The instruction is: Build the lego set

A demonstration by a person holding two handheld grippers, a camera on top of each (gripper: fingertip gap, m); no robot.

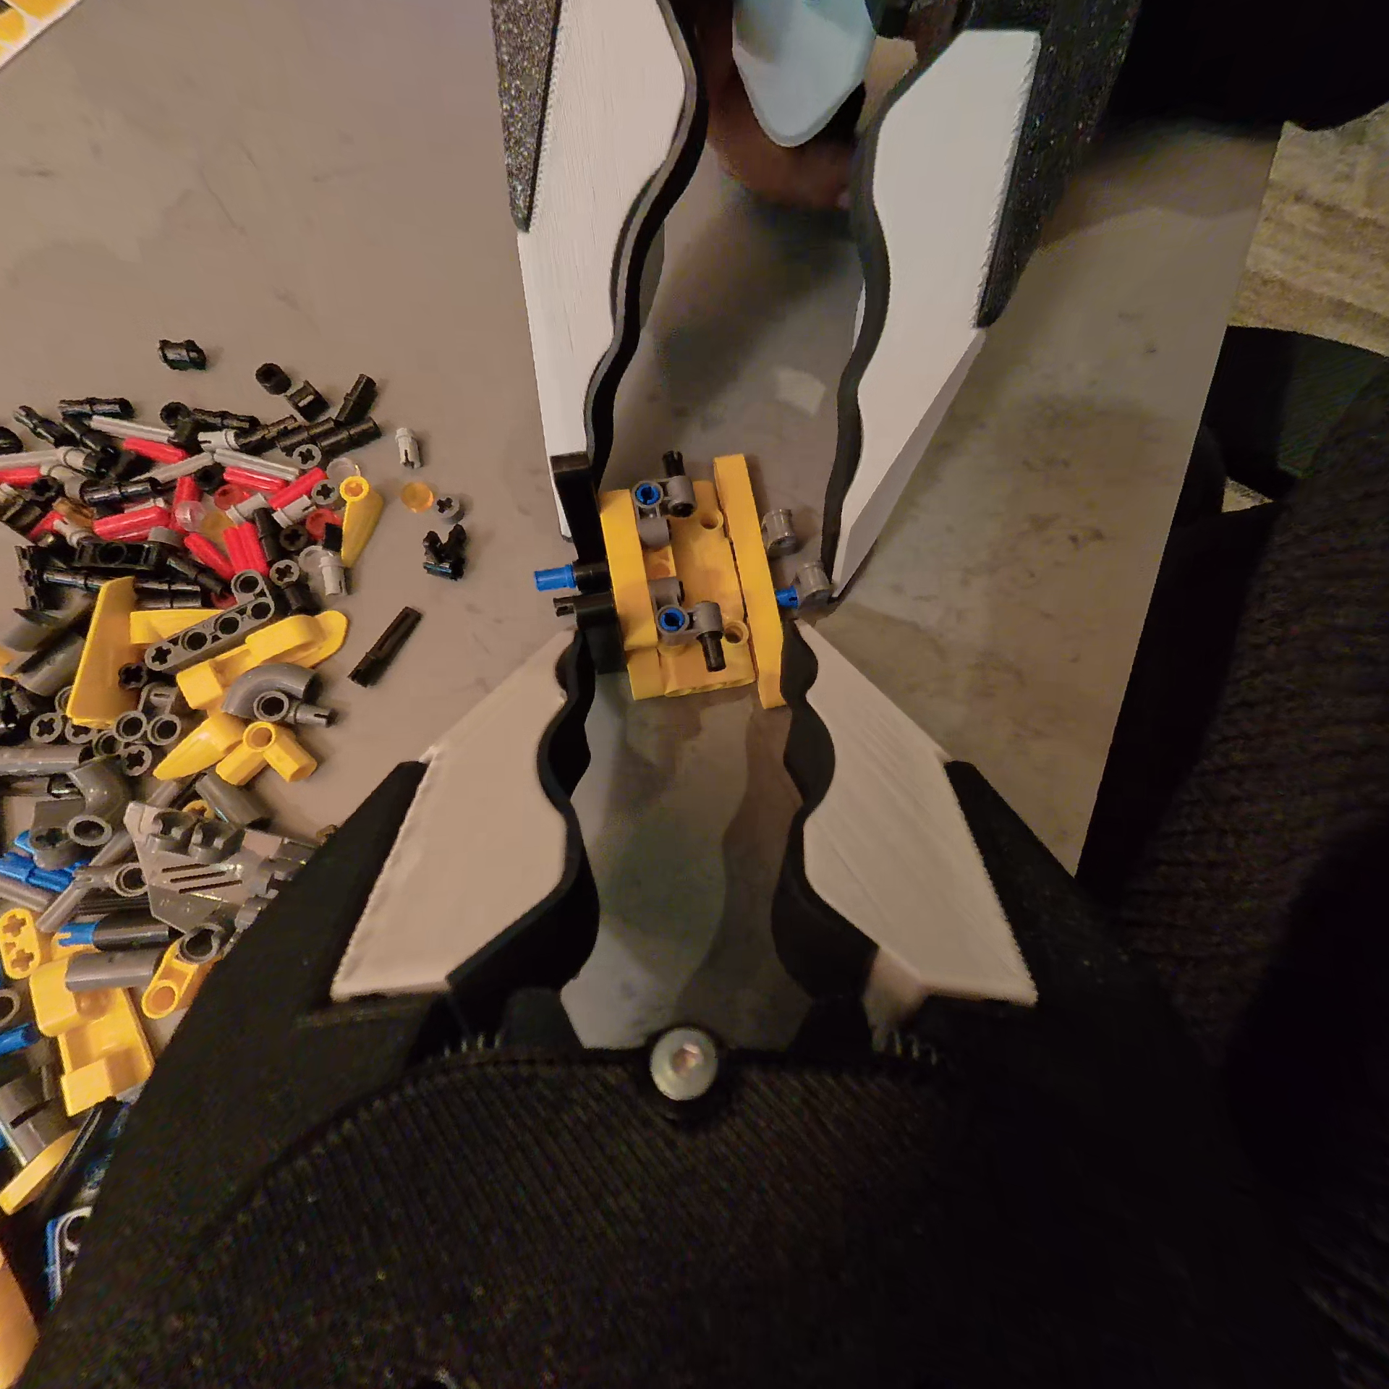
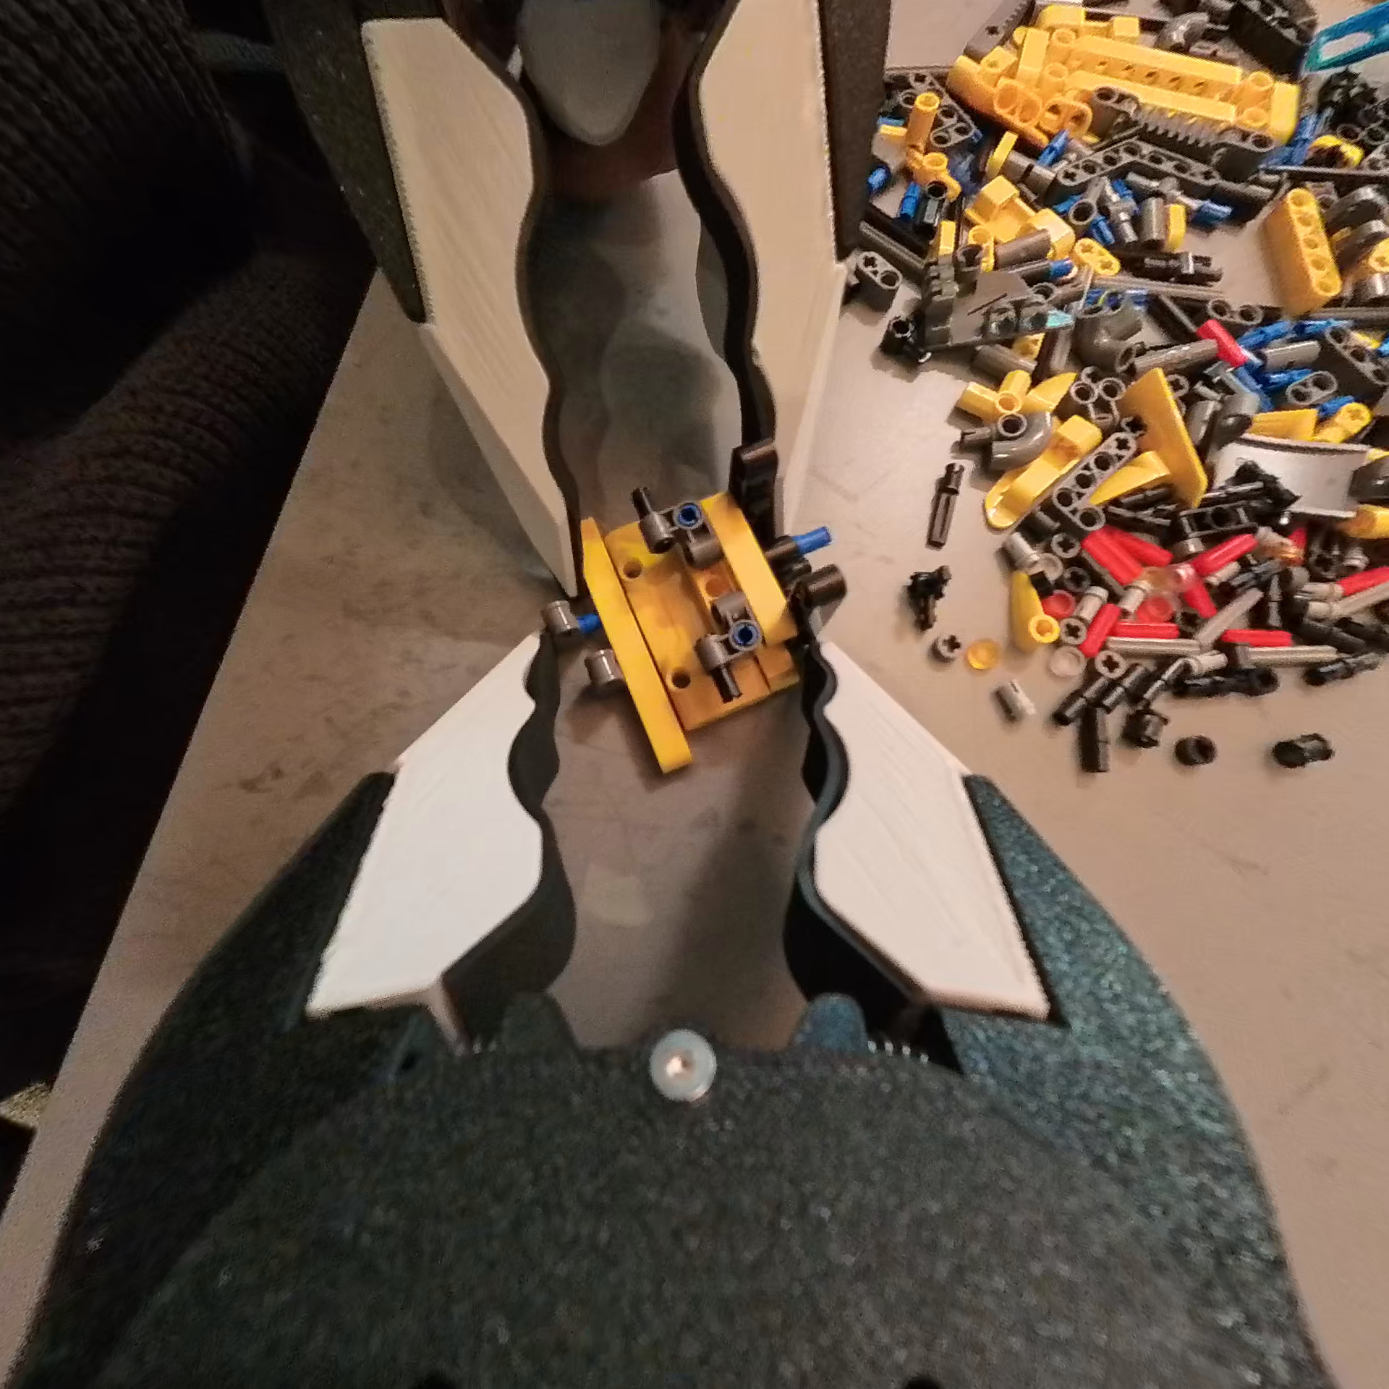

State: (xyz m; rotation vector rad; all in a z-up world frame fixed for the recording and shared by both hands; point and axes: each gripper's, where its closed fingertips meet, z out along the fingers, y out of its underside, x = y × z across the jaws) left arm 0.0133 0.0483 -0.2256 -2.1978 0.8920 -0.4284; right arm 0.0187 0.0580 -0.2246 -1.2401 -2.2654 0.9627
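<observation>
Left wrist view: left gripper [image 1: 680,646] clamped by its fingertips on a yellow brick assembly [image 1: 688,582] above the grey table [image 1: 376,188], right gripper [image 1: 695,556] gripping it from opposite, loose brick pile [image 1: 150,676] well left; right wrist view: right gripper [image 2: 676,646] closed on the yellow brick assembly [image 2: 688,612], left gripper [image 2: 669,556] pinching its far end, loose brick pile [image 2: 1165,376] right.

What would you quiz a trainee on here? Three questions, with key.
1. True or false: the small yellow plastic brick assembly sits between the fingers of both the left gripper and the right gripper.
2. Which colour of pin shows in the assembly? A) blue B) green C) pink
3. What lies beside the grippers on the grey table?

Key: 1 true. 2 A. 3 a loose pile of mixed plastic building pieces.
</observation>
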